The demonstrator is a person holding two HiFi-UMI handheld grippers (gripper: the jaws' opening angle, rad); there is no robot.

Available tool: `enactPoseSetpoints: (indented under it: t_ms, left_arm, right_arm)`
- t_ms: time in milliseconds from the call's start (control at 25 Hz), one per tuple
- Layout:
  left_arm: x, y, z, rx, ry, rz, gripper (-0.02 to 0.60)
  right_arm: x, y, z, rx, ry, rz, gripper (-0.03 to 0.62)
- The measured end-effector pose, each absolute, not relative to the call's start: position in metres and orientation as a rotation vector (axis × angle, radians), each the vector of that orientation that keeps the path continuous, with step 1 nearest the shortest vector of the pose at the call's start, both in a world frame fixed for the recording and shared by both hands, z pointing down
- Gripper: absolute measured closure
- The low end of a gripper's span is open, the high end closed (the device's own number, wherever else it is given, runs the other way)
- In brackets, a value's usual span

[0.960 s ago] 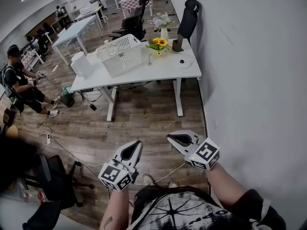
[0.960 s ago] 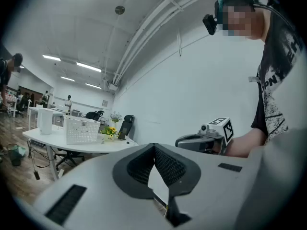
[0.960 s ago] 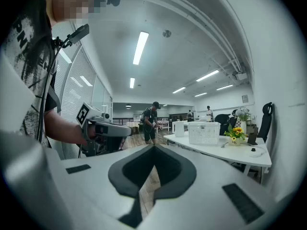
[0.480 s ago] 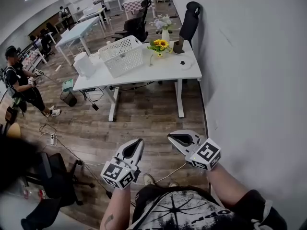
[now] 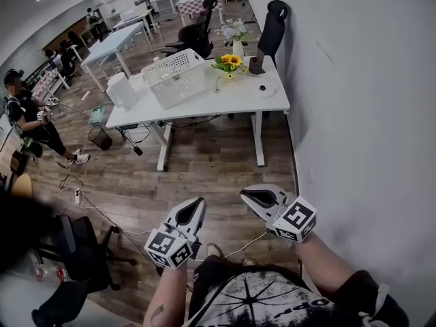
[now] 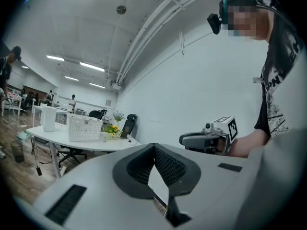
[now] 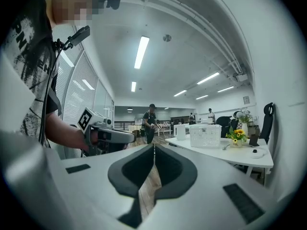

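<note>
1. Left gripper (image 5: 196, 203): jaws closed tip to tip with nothing between them, as its own view confirms (image 6: 153, 147). It is held in the air above the wooden floor (image 5: 204, 169), at 6 o'clock in the head view.
2. Right gripper (image 5: 246, 195): jaws likewise pressed together and empty (image 7: 153, 147). It is level with the left one and just beside it, at that one's 3 o'clock, the two not touching.
3. Basket (image 5: 177, 77): white, lattice-walled, open-topped. It stands on the desk (image 5: 231, 101) at 12 o'clock from both grippers and well apart from them. Judged light and fairly stiff, probably plastic, though its contents cannot be made out from here. The perforated wall may flex under a pinch, so the thicker top rim, taken at the middle of a long side, looks the surest hold.
4. Sunflowers (image 5: 229, 63): a small bunch at the basket's 3 o'clock, near it. Judged fragile and top-heavy, best taken low at the pot.
5. Vase (image 5: 236, 43): white, with pale blooms, at 12 o'clock from the sunflowers. Likely smooth and slippery.
6. Jug (image 5: 121, 90): a white vessel at the basket's 9 o'clock, on the desk's end.
7. Cable (image 5: 248, 244): thin, lying on the floor below the right gripper.
8. Person (image 5: 27, 114): crouched at the far 9 o'clock edge of the head view.
</note>
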State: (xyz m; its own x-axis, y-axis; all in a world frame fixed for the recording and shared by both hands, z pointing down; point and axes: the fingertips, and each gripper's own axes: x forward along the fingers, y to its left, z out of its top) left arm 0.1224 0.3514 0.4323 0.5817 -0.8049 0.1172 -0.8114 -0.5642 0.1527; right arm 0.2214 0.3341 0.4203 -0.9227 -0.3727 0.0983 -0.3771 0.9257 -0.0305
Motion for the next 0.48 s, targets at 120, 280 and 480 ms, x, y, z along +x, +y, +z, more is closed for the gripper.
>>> enactPoseSetpoints:
  t_ms: [120, 280, 480]
  left_arm:
    - [0.118, 0.347, 0.437, 2.609, -1.348, 0.042, 0.571]
    - [0.107, 0.331, 0.444, 2.619, -1.322, 0.041, 0.571]
    - [0.086, 0.299, 0.445, 2.631, -1.280, 0.035, 0.571]
  right_arm:
    - [0.218, 0.331, 0.424, 0.577, -2.990, 0.095, 0.571]
    - [0.206, 0.315, 0.429, 0.591, -2.983, 0.113, 0.571]
    - [0.181, 0.285, 0.430, 0.623, -2.971, 0.119, 0.571]
